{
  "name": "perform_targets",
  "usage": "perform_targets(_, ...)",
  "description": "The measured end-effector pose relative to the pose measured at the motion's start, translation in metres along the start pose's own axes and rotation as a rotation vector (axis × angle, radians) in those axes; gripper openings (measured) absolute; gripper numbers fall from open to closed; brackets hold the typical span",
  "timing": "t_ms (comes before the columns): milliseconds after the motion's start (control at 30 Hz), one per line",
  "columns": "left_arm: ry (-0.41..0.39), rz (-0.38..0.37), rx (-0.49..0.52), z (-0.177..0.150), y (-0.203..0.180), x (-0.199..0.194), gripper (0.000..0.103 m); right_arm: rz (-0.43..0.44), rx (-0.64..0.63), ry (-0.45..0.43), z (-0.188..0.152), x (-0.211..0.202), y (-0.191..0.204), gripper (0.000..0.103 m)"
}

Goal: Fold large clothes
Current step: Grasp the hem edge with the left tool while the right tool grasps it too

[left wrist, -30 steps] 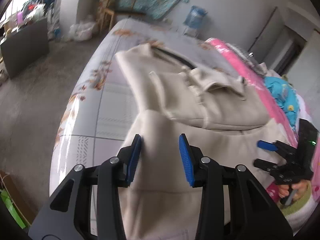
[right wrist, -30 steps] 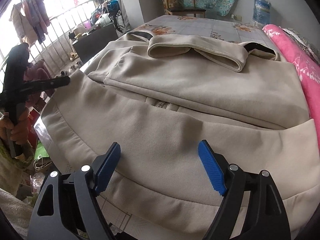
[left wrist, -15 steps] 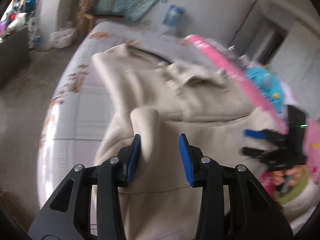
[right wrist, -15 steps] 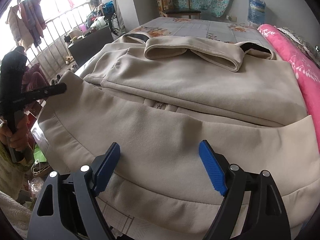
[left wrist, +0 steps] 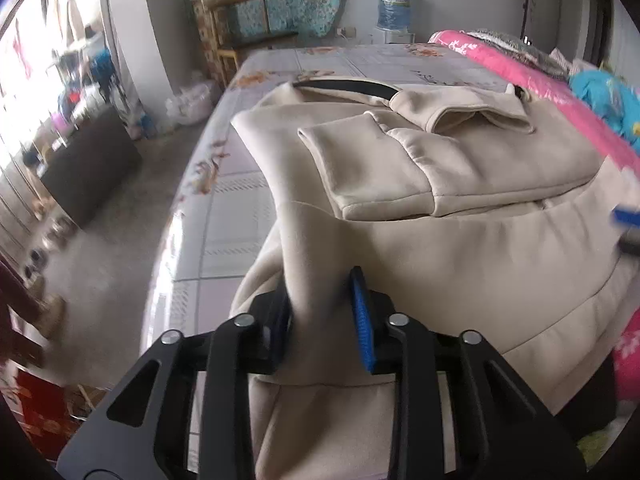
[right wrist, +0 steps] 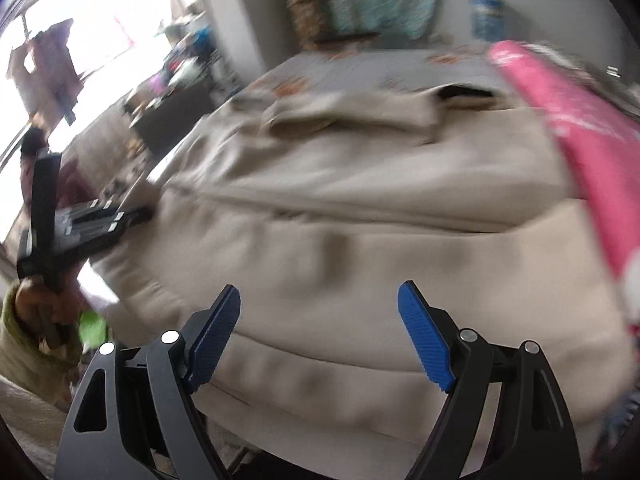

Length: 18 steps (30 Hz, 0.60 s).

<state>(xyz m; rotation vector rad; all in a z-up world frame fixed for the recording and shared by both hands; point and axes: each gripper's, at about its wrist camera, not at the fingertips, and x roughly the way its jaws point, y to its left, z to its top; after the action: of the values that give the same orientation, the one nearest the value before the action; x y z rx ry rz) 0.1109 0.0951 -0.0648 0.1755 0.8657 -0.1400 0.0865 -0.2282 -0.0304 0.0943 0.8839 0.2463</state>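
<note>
Left gripper [left wrist: 320, 312]: jaws pinching a raised ridge of the beige jacket [left wrist: 460, 248], spread on the bed [left wrist: 360, 60]. Right gripper [right wrist: 320, 336]: jaws spread, empty (view blurred). Risk: thick fabric slipping out if pulled too quickly, spoiling the fold. One second ago, left jaws wider, nothing pinched.

The whole right wrist view is smeared by motion blur — the folded beige fleece jacket [right wrist: 360, 208] shows no seam detail. In the left wrist view, the right tool [left wrist: 628, 226] at three o'clock is cut by the edge; its left blue pad [left wrist: 286, 312] is hidden behind bunched fabric.
</note>
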Motion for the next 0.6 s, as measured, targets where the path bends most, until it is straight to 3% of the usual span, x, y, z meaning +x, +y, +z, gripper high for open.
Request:
perform_targets(233,0.012,0.037,0.034,0.001,-0.003,-0.004,0.017,-0.181,0.111,-0.025,0.022,-0.028,-0.079,0.050)
perform_targets(400,0.020,0.070,0.035,0.001,-0.009,-0.002,0.016,-0.178,0.092,0.014,0.040,-0.004,-0.102,0.044)
perform_targets(600,0.027,0.088,0.037,0.001,-0.011,-0.002,0.016,-0.153,0.112,0.077,0.035,0.015,-0.117,0.033)
